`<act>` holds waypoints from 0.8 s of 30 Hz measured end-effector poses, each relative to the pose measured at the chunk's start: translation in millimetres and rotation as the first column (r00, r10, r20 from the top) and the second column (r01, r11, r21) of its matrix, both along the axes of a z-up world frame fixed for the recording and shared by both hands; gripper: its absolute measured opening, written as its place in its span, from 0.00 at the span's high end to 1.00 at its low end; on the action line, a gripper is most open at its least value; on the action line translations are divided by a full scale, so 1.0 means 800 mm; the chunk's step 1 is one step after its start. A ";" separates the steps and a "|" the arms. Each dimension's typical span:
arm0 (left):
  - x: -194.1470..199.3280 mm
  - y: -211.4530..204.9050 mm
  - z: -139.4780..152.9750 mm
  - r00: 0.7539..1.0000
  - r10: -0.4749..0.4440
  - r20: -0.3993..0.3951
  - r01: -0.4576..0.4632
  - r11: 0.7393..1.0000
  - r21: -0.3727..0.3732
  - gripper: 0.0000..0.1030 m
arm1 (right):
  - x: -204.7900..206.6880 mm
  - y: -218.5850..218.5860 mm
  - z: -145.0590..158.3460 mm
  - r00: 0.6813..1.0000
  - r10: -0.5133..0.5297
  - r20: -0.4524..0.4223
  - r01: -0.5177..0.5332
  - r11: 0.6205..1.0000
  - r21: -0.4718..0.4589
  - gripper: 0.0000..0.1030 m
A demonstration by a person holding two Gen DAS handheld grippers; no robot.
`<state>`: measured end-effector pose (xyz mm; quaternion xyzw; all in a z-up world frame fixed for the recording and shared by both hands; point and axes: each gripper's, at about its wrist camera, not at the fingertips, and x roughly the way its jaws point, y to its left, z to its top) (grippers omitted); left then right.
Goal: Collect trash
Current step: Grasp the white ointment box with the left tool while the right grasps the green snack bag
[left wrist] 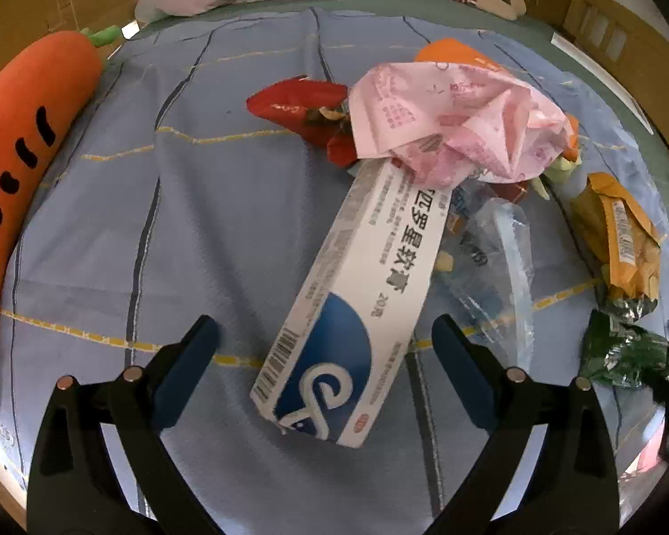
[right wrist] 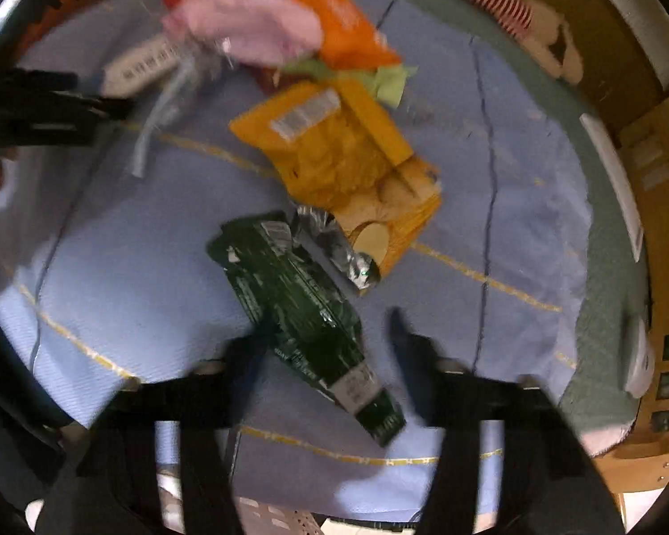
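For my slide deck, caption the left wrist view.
Open left gripper straddles a white-and-blue ointment box beside crumpled wrappers on a blue bedsheet.

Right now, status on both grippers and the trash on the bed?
Left gripper open, astride white-and-blue box, not gripping. Right gripper open around green wrapper, pads not pressing. Pink bag overlaps the box's far end; yellow chip bag touches the wrapper.
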<state>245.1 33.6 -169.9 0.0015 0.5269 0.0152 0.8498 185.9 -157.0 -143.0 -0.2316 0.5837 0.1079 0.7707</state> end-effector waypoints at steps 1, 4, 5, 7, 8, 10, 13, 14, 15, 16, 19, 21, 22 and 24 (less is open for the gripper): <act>0.002 0.004 0.000 1.000 0.000 0.003 0.000 1.000 -0.004 0.07 | 0.003 -0.001 0.000 1.000 -0.001 -0.014 0.002 1.000 0.024 0.74; 0.006 0.003 0.000 1.000 -0.005 0.018 0.005 1.000 -0.014 0.14 | 0.004 -0.007 0.018 0.997 -0.007 -0.071 0.022 0.978 0.205 0.82; 0.006 0.001 0.001 1.000 -0.009 0.019 0.009 1.000 -0.014 0.18 | 0.004 -0.009 0.025 0.995 -0.006 -0.103 0.037 0.953 0.300 0.82; 0.003 -0.004 -0.002 1.000 -0.020 0.011 0.020 1.000 -0.016 0.29 | 0.008 -0.014 0.030 0.985 -0.003 -0.174 0.081 0.893 0.442 0.82; -0.001 -0.007 -0.003 1.000 -0.027 0.004 0.027 0.999 -0.019 0.29 | 0.014 -0.022 0.027 0.968 -0.005 -0.252 0.146 0.827 0.544 0.82; -0.001 -0.010 -0.004 0.999 -0.036 0.003 0.036 0.999 -0.016 0.30 | 0.026 -0.035 0.011 0.929 -0.007 -0.370 0.246 0.759 0.603 0.82; -0.001 -0.009 -0.003 0.999 -0.039 0.012 0.039 0.999 -0.002 0.30 | 0.038 -0.056 -0.009 0.930 -0.132 -0.342 0.298 0.816 0.495 0.74; -0.003 -0.009 -0.004 0.999 -0.037 0.011 0.037 0.999 -0.001 0.30 | 0.040 -0.060 -0.011 0.930 -0.153 -0.334 0.310 0.816 0.488 0.64; -0.002 -0.008 -0.005 0.999 -0.033 0.007 0.033 0.999 -0.003 0.30 | 0.043 -0.070 -0.012 0.928 -0.200 -0.315 0.337 0.812 0.477 0.59; -0.003 -0.007 -0.005 1.000 -0.029 0.004 0.029 1.000 -0.005 0.30 | 0.044 -0.079 -0.011 0.927 -0.250 -0.281 0.358 0.817 0.452 0.56; -0.002 -0.006 -0.006 1.000 -0.025 0.000 0.025 1.000 -0.016 0.34 | 0.047 -0.089 -0.002 0.931 -0.318 -0.179 0.363 0.852 0.377 0.56; -0.001 -0.007 -0.007 1.000 -0.031 -0.003 0.031 0.999 -0.015 0.36 | 0.048 -0.092 0.007 0.928 -0.357 -0.111 0.373 0.873 0.312 0.56; 0.000 -0.008 -0.007 0.999 -0.034 -0.004 0.034 0.999 -0.013 0.37 | 0.046 -0.090 0.013 0.930 -0.356 -0.095 0.367 0.875 0.317 0.56; 0.003 -0.007 -0.009 0.999 -0.039 -0.008 0.038 0.999 -0.012 0.37 | 0.041 -0.084 0.026 0.943 -0.324 -0.075 0.328 0.871 0.366 0.51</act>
